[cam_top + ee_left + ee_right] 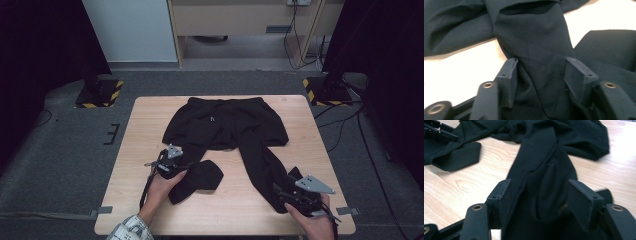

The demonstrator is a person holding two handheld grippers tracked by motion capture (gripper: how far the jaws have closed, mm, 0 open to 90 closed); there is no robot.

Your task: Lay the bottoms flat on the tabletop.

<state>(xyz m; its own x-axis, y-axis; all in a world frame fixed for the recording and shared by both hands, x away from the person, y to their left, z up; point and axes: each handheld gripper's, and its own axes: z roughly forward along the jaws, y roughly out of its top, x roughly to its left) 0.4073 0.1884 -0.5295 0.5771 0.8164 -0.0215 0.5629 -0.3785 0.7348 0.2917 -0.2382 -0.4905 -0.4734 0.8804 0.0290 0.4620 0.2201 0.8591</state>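
Note:
Black trousers (225, 122) lie flat on the wooden table (145, 130), waistband at the far side. Their left leg (200, 180) bends toward the near left, and its cuff end is doubled over. My left gripper (170, 161) sits low at that leg; in the left gripper view the jaws (542, 72) stand apart with the dark cloth (536, 45) running between them. The right leg (260, 160) runs to the near right, where my right gripper (290, 192) rests. Its jaws (540, 195) are open with a fold of the leg (544, 170) between the pads, not pinched.
Bare wood (469, 185) lies between the two legs and along the table's near edge. Grey floor surrounds the table, with yellow-black striped stand bases (100, 92) (325, 90) behind it and cables (350, 125) at the right. The other gripper (439, 131) is at the top left of the right gripper view.

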